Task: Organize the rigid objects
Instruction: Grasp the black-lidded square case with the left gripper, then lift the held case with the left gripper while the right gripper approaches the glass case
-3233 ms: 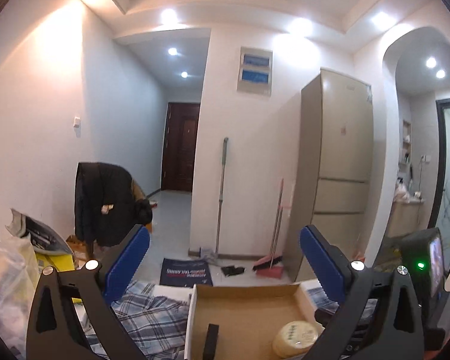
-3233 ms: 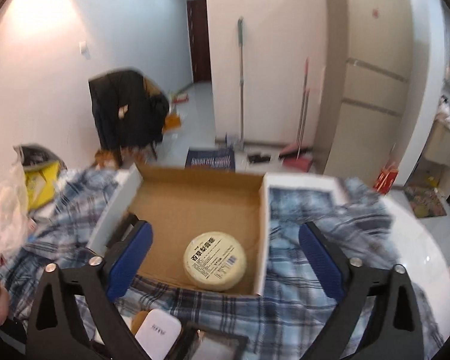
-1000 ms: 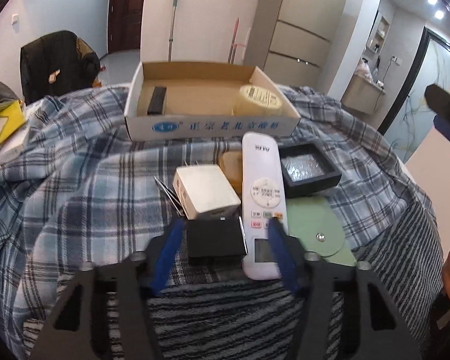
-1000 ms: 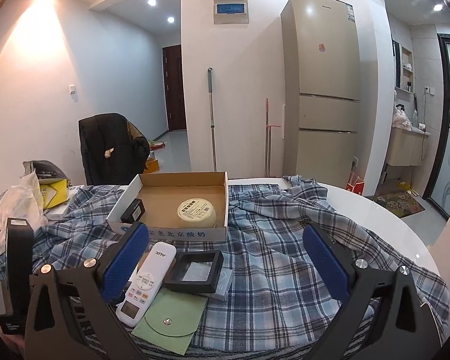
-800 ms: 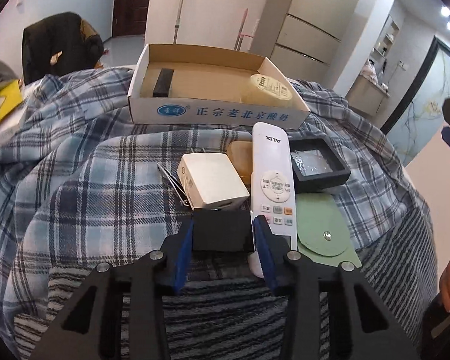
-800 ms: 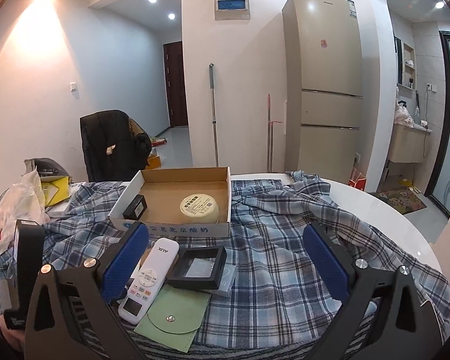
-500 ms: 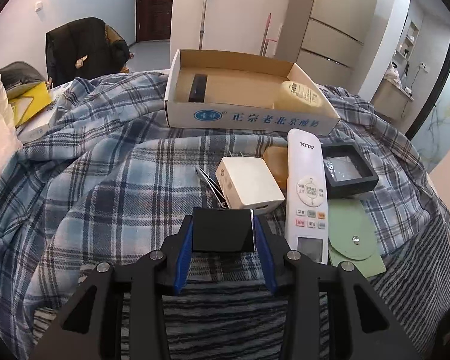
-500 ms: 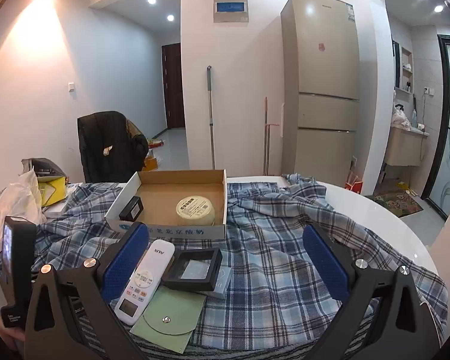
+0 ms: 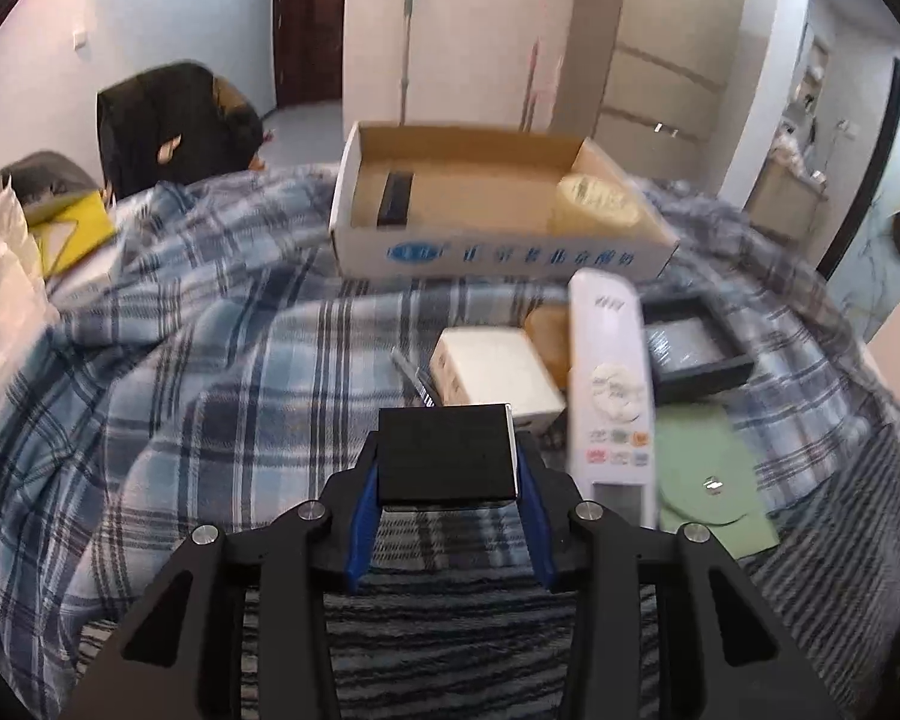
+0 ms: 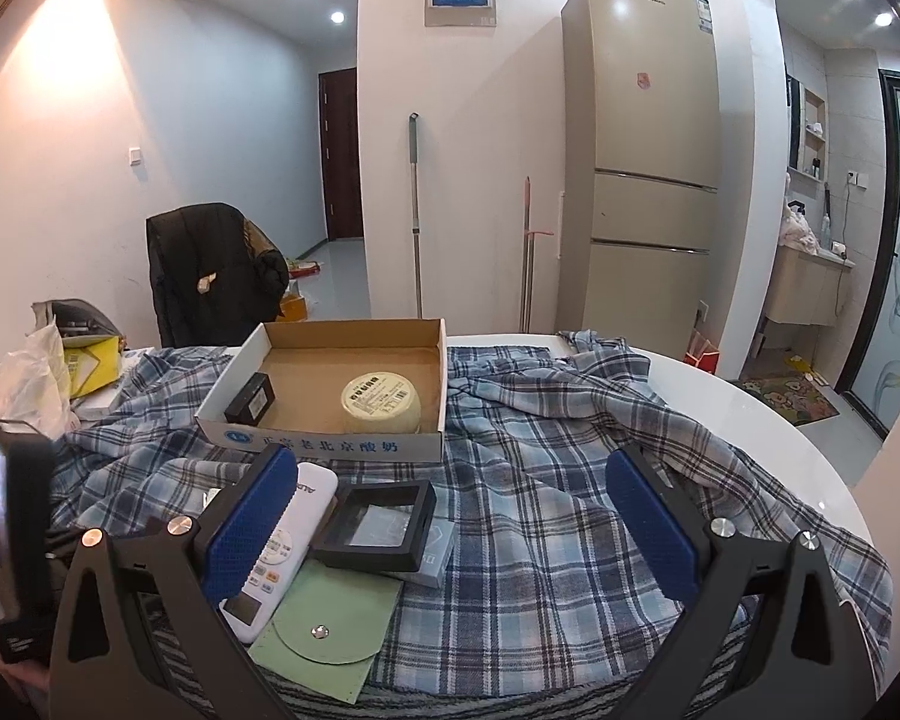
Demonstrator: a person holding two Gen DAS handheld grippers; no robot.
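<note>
My left gripper [image 9: 448, 471] is shut on a small black box [image 9: 447, 453], held just above the plaid cloth, and the blue pads press on its two sides. Right of it lie a white box [image 9: 492, 369], a white remote [image 9: 609, 372], a black framed case [image 9: 690, 348] and a green pouch [image 9: 708, 480]. Behind them stands an open cardboard box [image 9: 498, 252] holding a black block [image 9: 395, 199] and a round yellow tub [image 9: 594, 204]. My right gripper [image 10: 450, 480] hangs open over the remote [image 10: 282, 546] and the framed case [image 10: 378, 525], with nothing between its fingers.
A blue plaid cloth [image 10: 570, 480] covers the round white table [image 10: 720, 396]. Thin tweezers [image 9: 411, 372] lie left of the white box. Plastic bags and a yellow pack [image 10: 90, 366] crowd the left side. Behind are a chair with a black jacket [image 10: 210, 270] and a fridge [image 10: 642, 150].
The left gripper came down from over the cardboard box, closed on the black box and lifted it a little off the cloth. The right gripper pulled back, then stayed nearly still and open.
</note>
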